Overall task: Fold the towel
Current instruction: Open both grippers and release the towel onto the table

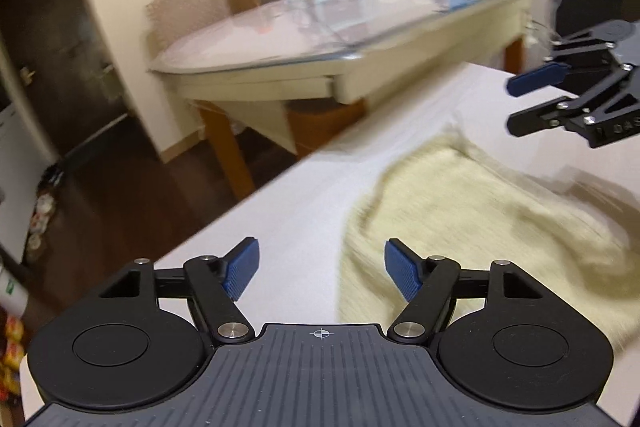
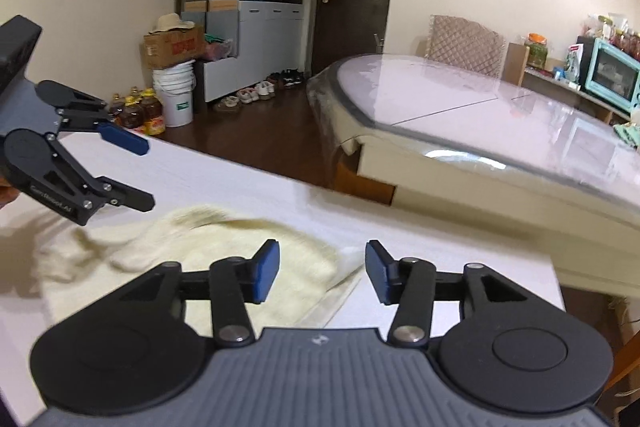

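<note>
A pale yellow towel (image 1: 460, 219) lies rumpled on the white table (image 1: 280, 211), with folds bunched toward its far side. My left gripper (image 1: 322, 255) hovers open over the towel's left edge, with nothing between its blue pads. In the same view my right gripper (image 1: 516, 105) stands open above the towel's far right part. In the right wrist view the towel (image 2: 180, 247) lies below and to the left. My right gripper (image 2: 322, 259) is open over the towel's right edge. My left gripper (image 2: 146, 175) hangs open above the towel's left end.
The white table's far edge (image 2: 248, 167) drops to a dark wood floor. Beyond stands a glass-topped dining table (image 2: 480, 115) with a teal oven (image 2: 610, 75) behind it. A white bucket (image 2: 176, 99), oil bottles (image 2: 140, 111) and shoes (image 2: 252, 95) stand by the cabinets.
</note>
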`<state>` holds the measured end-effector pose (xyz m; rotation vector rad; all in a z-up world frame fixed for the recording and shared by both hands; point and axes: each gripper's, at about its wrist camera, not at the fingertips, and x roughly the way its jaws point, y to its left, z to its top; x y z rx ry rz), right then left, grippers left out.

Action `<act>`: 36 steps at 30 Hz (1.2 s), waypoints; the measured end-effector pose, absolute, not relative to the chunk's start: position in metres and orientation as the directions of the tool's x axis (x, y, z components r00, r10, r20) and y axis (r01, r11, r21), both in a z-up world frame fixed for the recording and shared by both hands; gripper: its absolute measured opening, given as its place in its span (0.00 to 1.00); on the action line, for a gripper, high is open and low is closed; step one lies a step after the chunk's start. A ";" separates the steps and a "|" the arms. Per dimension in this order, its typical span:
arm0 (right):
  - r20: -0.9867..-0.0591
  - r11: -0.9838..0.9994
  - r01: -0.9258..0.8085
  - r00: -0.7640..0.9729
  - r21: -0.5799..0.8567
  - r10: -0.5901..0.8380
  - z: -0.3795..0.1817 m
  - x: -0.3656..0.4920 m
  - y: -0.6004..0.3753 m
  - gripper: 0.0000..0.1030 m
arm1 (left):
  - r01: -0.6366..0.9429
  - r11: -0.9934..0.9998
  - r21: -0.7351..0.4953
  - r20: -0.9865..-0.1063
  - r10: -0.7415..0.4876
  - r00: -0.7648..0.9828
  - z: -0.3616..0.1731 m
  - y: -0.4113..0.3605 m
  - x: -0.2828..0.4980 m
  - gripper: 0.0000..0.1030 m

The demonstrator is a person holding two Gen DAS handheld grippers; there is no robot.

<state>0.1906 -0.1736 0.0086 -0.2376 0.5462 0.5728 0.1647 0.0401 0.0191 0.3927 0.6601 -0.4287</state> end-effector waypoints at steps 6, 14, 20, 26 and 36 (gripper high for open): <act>-0.554 0.809 -0.587 0.681 -0.022 0.478 0.002 0.150 -0.170 0.58 | 0.600 0.772 0.210 -0.687 -0.320 0.652 0.005 0.024 0.146 0.44; -0.586 0.812 -0.581 0.641 0.051 0.496 -0.014 0.133 -0.166 0.65 | 0.631 0.730 0.264 -0.714 -0.292 0.636 -0.012 0.001 0.155 0.11; -0.606 0.804 -0.593 0.627 0.037 0.490 -0.024 0.127 -0.163 0.66 | 0.550 0.817 0.175 -0.668 -0.312 0.676 0.009 0.027 0.170 0.08; -0.616 0.793 -0.610 0.624 -0.001 0.480 -0.031 0.123 -0.157 0.68 | 0.445 0.872 0.203 -0.651 -0.220 0.727 0.012 0.058 0.205 0.08; -0.628 0.804 -0.593 0.610 0.042 0.483 -0.038 0.125 -0.161 0.72 | 0.362 0.903 0.230 -0.660 -0.128 0.740 -0.005 0.083 0.233 0.07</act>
